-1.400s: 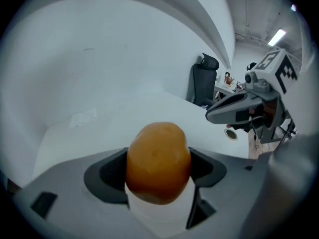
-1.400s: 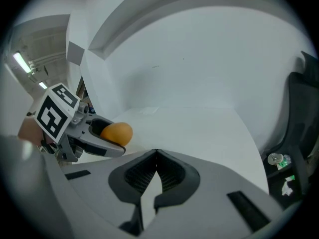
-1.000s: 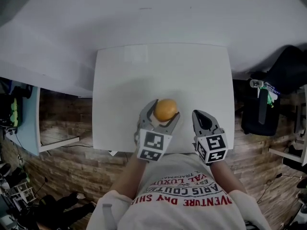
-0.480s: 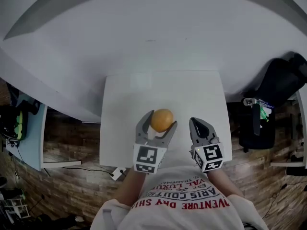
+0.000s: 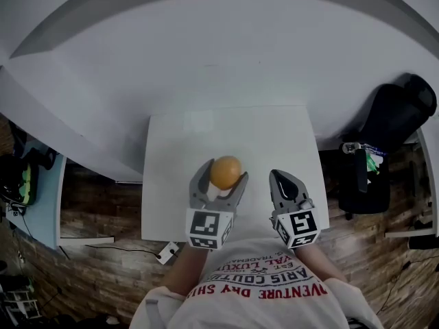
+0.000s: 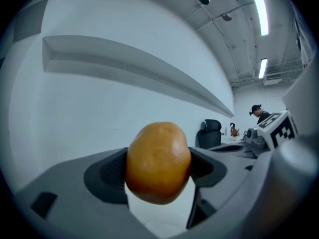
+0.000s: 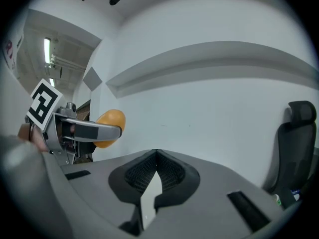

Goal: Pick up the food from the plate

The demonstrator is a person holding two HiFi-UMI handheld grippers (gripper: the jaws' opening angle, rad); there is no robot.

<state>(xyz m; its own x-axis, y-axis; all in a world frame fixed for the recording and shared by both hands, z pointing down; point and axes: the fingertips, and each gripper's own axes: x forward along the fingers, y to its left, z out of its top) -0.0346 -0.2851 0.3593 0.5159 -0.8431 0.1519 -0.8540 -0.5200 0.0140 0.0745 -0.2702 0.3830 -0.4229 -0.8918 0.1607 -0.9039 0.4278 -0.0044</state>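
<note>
An orange, round piece of food (image 5: 226,172) is held up above the white table (image 5: 274,136), with my left gripper (image 5: 221,180) shut on it; its two grey jaws press on either side. The left gripper view shows the food (image 6: 158,162) filling the gap between the jaws. My right gripper (image 5: 285,186) hovers just to the right, over the table's near edge, its jaws shut with nothing between them (image 7: 155,156). From the right gripper view, the food (image 7: 109,125) and the left gripper show at the left. No plate is in view.
A black office chair (image 5: 394,118) stands to the right of the table, with a dark stand and small items (image 5: 360,170) beside it. Brick-patterned floor surrounds the table. A white wall lies beyond the table's far edge. A person (image 6: 260,113) is far off in the left gripper view.
The table has shrunk and slid down the head view while both grippers kept their places; the left gripper still holds the food, which sits a little higher and further left than before.
</note>
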